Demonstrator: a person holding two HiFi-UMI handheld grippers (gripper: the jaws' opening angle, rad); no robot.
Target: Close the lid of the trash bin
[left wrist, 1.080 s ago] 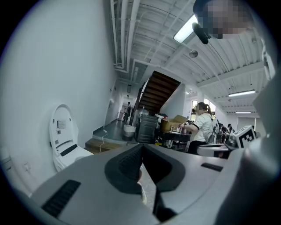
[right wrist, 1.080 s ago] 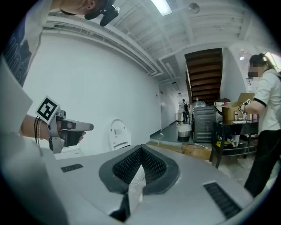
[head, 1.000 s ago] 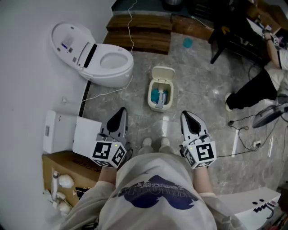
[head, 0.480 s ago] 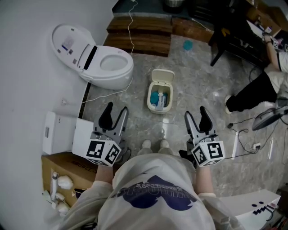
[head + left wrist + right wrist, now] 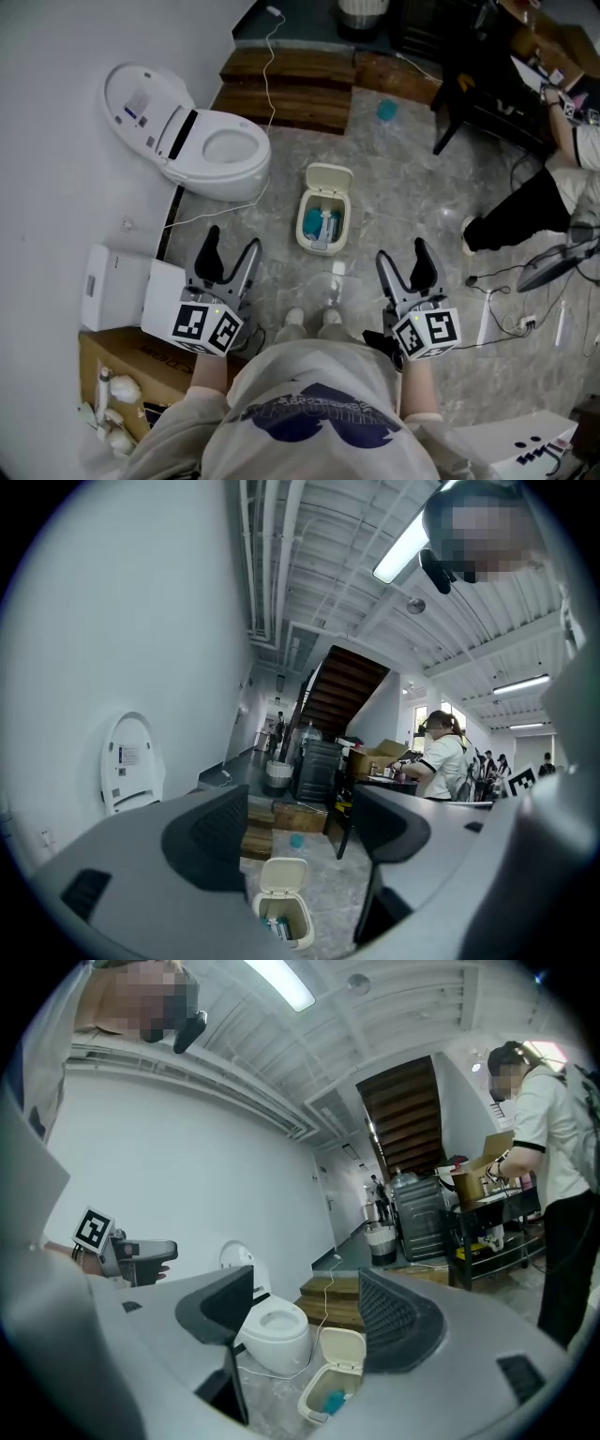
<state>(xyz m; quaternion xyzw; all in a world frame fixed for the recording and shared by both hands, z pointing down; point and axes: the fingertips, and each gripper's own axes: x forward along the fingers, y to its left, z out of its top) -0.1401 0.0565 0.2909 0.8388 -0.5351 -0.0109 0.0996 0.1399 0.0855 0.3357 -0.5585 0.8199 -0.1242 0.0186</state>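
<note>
A small cream trash bin [image 5: 323,217] stands on the grey stone floor ahead of my feet. Its lid [image 5: 330,175] is tipped up and back, and blue rubbish shows inside. My left gripper [image 5: 231,248] hangs at waist height, left of the bin and well short of it. Its jaws are opening with nothing between them. My right gripper [image 5: 404,258] is to the bin's right, jaws also opening and empty. The left gripper view shows the bin [image 5: 284,913] low between the jaws. In the right gripper view the bin [image 5: 330,1393] sits below with its lid [image 5: 342,1346] upright.
A white toilet [image 5: 202,141] with its seat lid up stands at the left by the wall, a cable trailing from it. A white box [image 5: 117,286] and a cardboard box [image 5: 112,366] lie at my left. Wooden steps [image 5: 291,80] are behind. A person [image 5: 553,178] and cables are at the right.
Both grippers went from shut to wide open. Both hands shifted slightly, and the bin now sits a little nearer the middle of the head view.
</note>
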